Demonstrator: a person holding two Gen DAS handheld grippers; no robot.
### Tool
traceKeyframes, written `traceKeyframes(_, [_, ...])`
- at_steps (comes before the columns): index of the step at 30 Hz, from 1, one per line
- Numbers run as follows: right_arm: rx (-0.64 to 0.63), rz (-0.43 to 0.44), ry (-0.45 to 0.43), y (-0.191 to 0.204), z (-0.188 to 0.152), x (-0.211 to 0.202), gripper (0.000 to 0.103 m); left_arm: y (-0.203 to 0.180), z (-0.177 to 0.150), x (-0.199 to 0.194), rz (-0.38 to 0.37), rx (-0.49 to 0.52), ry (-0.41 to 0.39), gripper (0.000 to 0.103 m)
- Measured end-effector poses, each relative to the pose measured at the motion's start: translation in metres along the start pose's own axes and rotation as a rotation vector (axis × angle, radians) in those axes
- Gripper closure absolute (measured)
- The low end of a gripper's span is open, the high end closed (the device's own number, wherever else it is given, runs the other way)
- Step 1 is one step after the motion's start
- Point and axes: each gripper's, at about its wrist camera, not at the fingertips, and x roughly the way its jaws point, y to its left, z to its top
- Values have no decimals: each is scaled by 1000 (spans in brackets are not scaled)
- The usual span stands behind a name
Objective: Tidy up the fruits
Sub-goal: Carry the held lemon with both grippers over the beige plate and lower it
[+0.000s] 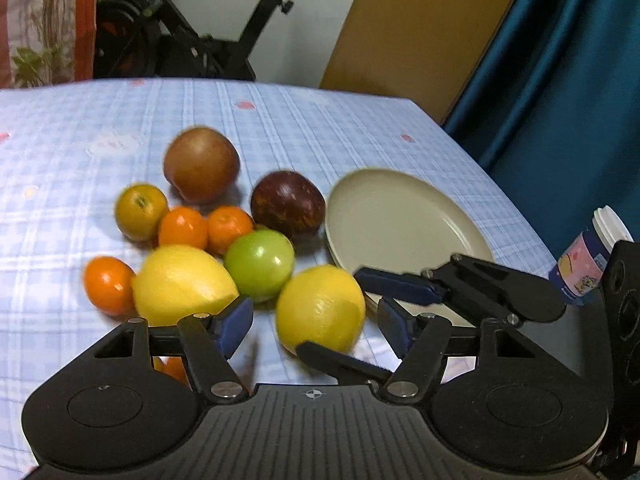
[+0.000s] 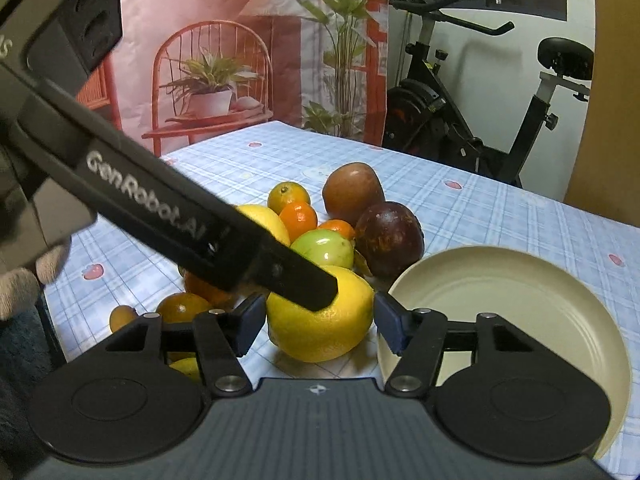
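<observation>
Subject: lemon [image 2: 320, 332], resting on the checked cloth [image 1: 60, 160] just beside the plate [image 1: 400, 216], on the plate's near-left rim as the left wrist view shows it.

Right gripper [image 2: 320, 316]: jaws part-way in, one blue pad on each flank of the lemon. In its own view both pads meet the rind with no gap showing, so it is pinching the lemon, which sits on the cloth.

Left gripper [image 1: 314, 312]: jaws spread. In its own view cloth shows between each pad and the same lemon, so nothing is held. In the right wrist view one of its fingers [image 2: 304, 280] crosses in from the upper left, with its tip over the lemon's top. Contact there cannot be confirmed.

Remaining fruit is heaped on the side of the lemon away from the plate:
- green apple [image 1: 259, 264], near the lemon
- second lemon [image 1: 184, 284], touching the apple
- dark red fruit [image 1: 288, 204], closest of the heap to the plate's rim
- brown fruit [image 1: 201, 164], farthest back
- oranges [image 1: 183, 228], clustered between the brown fruit and the second lemon, with one more at the heap's outer edge, well apart from the plate

The plate holds no fruit. A printed cup [image 1: 588, 264] stands on the plate's other side, partly hidden by the right gripper's body.
</observation>
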Motion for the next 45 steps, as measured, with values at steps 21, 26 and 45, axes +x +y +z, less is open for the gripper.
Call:
traceKeyframes(21, [7,22,-4,3,-4,6,40,16,-8,12,-39,-99,-13,44])
traceKeyframes(26, [25,28,-1,2,-6,8,39,14,-9,11,-33,-102,-18,44])
traceKeyframes(45, [94,-1,-91,-6,2,-19,40,-20,9,-5,4,53,-70,44])
